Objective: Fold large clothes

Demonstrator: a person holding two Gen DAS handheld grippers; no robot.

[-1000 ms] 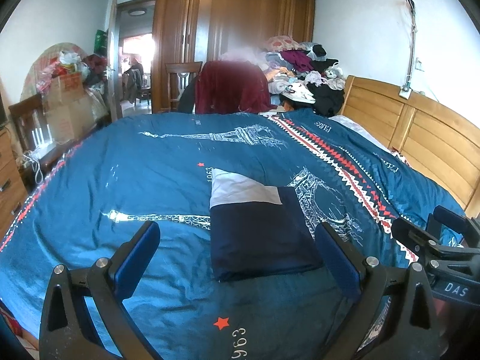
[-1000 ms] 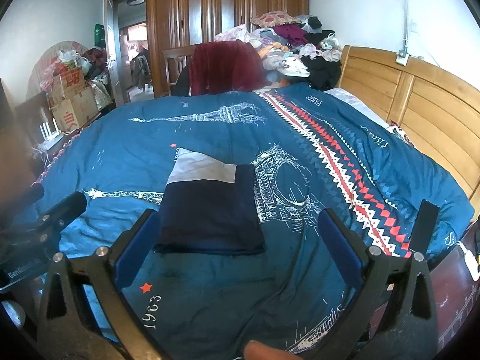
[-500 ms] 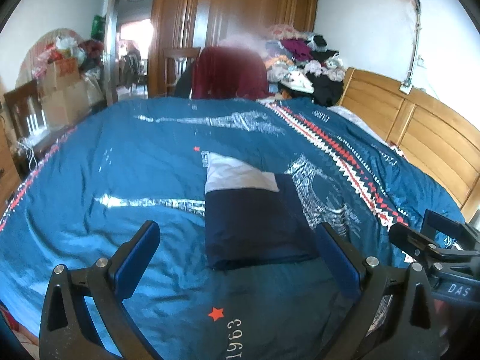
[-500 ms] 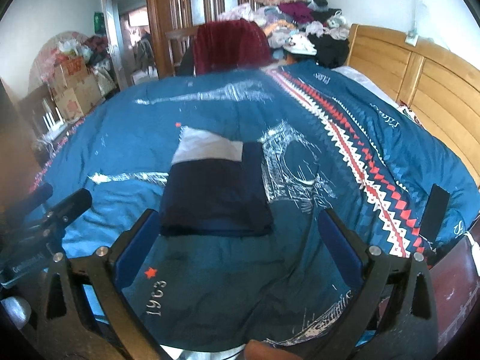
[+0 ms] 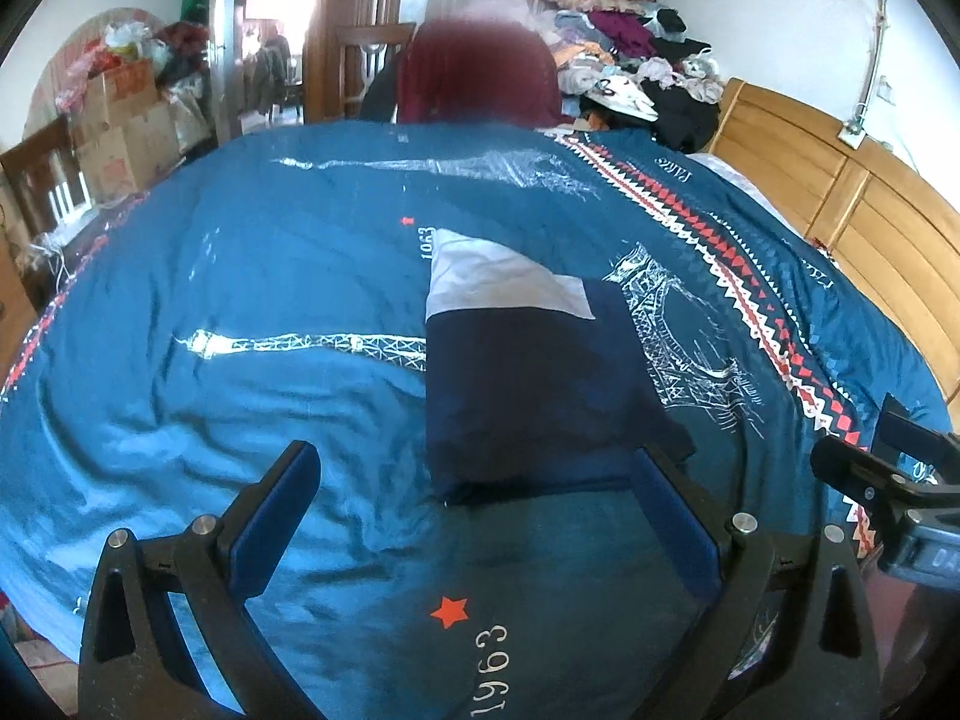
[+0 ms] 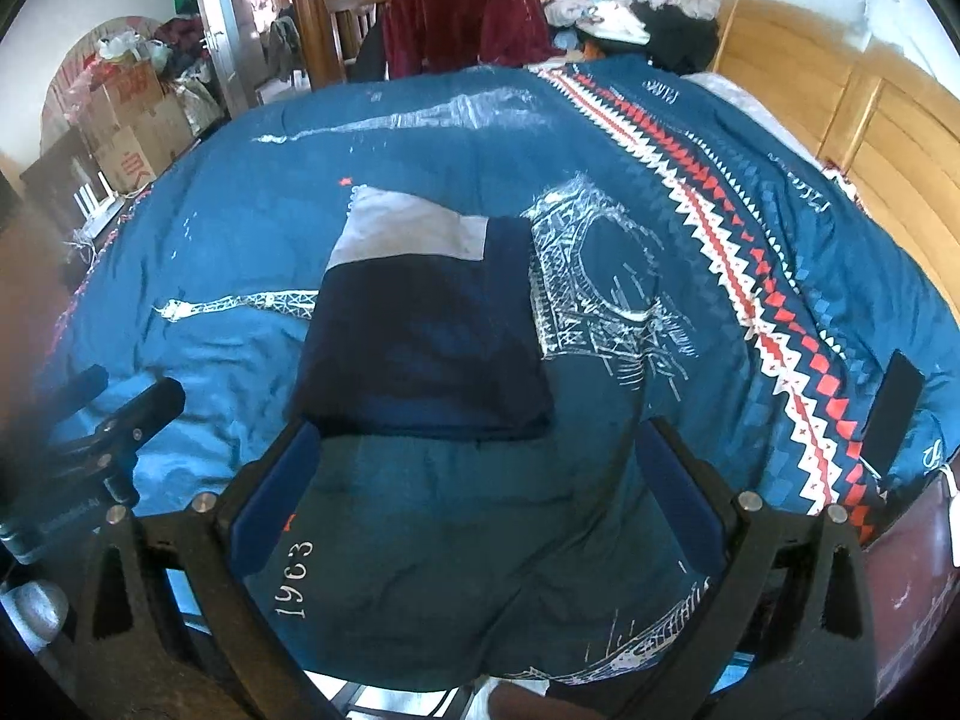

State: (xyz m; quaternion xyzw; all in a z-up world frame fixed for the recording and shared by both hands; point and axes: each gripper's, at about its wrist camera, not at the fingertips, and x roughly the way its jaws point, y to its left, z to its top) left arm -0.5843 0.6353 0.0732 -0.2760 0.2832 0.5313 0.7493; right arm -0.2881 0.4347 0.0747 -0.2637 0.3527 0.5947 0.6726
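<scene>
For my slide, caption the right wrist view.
Open right gripper poised before a folded navy garment lying on a blue patterned bedspread.

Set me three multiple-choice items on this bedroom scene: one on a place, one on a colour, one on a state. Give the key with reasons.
1. Where does the folded garment lie?
A. On the duvet
B. On the chair
C. On the floor

2. Which colours show on the garment?
A. Red and yellow
B. Navy and white
C. Green only

3. How do the left tongs and right tongs stand?
A. Both shut on the garment
B. One shut, one open
C. Both open, holding nothing

Key: 1 A, it rests flat on the blue duvet mid-bed. 2 B, a navy body with a white panel at the far end. 3 C, in each wrist view the fingers are spread wide with only bedding between them.
</scene>
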